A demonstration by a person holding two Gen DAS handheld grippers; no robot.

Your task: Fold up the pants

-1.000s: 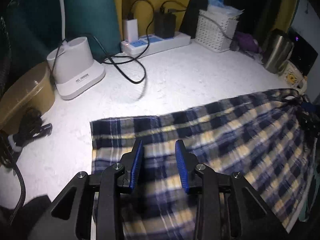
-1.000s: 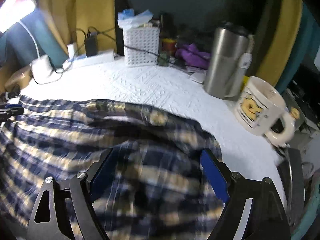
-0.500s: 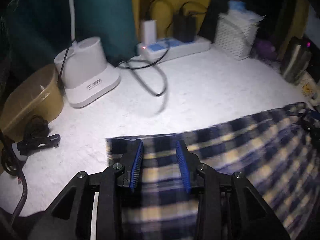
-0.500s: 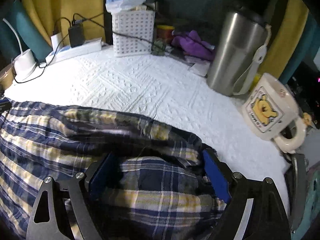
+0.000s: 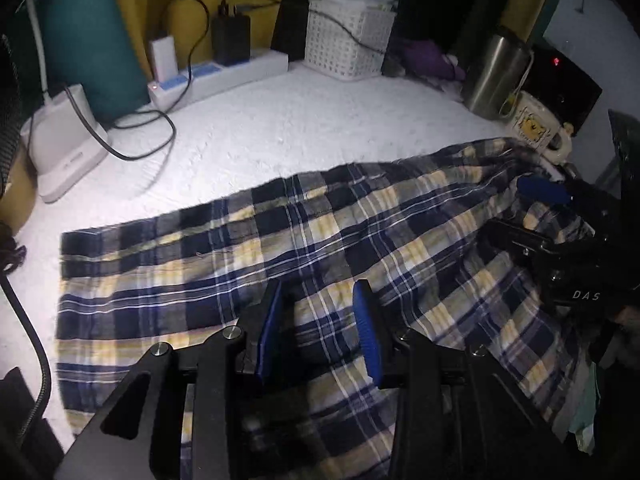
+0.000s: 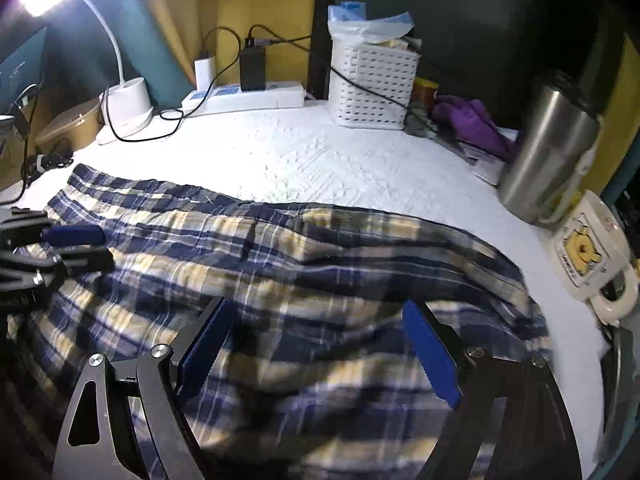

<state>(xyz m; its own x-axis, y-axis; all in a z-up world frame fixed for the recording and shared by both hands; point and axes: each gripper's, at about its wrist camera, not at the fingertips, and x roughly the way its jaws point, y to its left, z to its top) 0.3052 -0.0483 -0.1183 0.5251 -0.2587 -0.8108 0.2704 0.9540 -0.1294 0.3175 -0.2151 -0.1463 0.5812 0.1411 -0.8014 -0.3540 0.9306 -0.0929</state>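
Left gripper (image 5: 318, 326) & right gripper (image 6: 316, 346) jaws spread over plaid pants (image 5: 280, 248); grip unclear, near hem cut off.

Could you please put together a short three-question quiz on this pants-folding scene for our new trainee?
1. True or false: the plaid pants lie spread across the white table cover.
2. Which stands nearest the mug? A. basket B. steel tumbler C. power strip
3. Fill in: the jaws of the right gripper stand ____ than those of the left gripper.

Key: 1 true; 2 B; 3 wider.
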